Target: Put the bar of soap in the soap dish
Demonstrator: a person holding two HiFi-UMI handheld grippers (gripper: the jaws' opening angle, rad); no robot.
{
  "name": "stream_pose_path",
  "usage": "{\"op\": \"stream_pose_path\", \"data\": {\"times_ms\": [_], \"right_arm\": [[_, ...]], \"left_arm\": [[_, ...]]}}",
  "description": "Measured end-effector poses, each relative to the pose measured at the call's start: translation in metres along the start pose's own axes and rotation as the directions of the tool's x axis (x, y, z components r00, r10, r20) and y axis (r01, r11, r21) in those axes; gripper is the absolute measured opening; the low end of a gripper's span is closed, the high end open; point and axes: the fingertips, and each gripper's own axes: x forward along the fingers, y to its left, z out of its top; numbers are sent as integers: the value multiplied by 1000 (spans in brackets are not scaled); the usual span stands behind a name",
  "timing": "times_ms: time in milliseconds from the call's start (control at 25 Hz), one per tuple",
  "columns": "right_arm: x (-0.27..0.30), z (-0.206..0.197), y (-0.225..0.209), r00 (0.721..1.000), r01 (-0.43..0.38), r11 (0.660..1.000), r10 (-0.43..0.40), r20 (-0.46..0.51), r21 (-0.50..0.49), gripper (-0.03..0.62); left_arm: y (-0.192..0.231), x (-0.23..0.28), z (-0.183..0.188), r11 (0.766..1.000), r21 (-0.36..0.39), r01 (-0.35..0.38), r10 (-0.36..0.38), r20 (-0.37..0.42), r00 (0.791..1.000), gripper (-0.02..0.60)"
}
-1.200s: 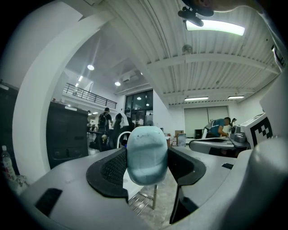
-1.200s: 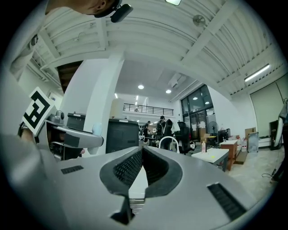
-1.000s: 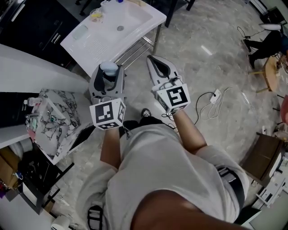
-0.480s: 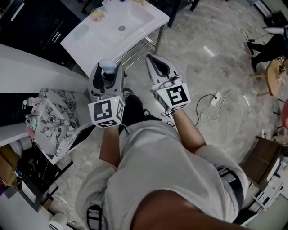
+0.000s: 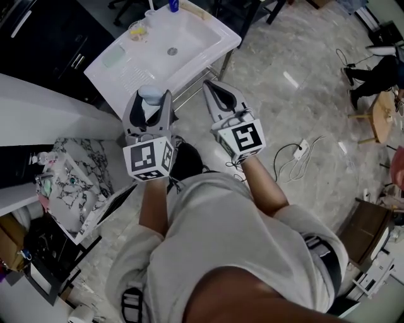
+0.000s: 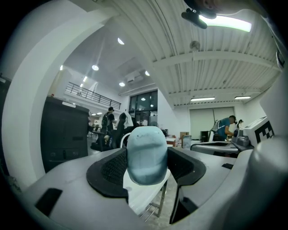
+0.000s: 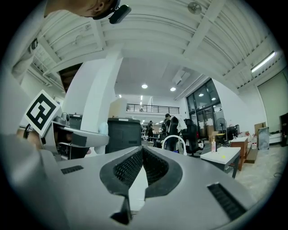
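My left gripper point(image 5: 150, 101) is shut on a pale blue bar of soap point(image 5: 151, 94), which stands up between the jaws point(image 6: 146, 155). It is held level just short of the near edge of the white sink unit point(image 5: 189, 53). A pale green soap dish point(image 5: 113, 57) lies on the ribbed drainboard at the sink's left. My right gripper point(image 5: 212, 87) is shut and holds nothing. It is level beside the left one, near the sink's front corner. Its meshed pads point(image 7: 130, 168) meet in the right gripper view, where the soap point(image 7: 103, 128) shows at the left.
On the sink's far rim are a clear cup with something yellow point(image 5: 136, 28) and a blue bottle point(image 5: 173, 5). A metal rack point(image 5: 192, 76) sits under the sink. There is a marble-patterned box point(image 5: 69, 183) at the left, a cable and power strip point(image 5: 302, 148) on the floor, and a person point(image 5: 379, 63) far right.
Both grippers have moved forward toward the sink together, and the sink now lies closer to them in the head view. The left still holds the soap; the right stays shut.
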Motion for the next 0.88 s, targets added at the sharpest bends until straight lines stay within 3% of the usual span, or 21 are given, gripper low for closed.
{"op": "stream_pose_path", "data": {"times_ms": [280,440,880], "right_arm": [[59,3,-30,1000,0,1000,0,-4,7,-2],[94,-9,-42,997,27,999,-24,-72,35,-2],[199,-34,-37,995,-70,989,79,-61,129,-2]], "left_arm": [[30,60,10,1000,0,11,-11,-11,1000,288],[54,90,9,1000,0,23,-23,-34,999,287],[125,151,-7,999,-10,33,-34,-91,995,282]]}}
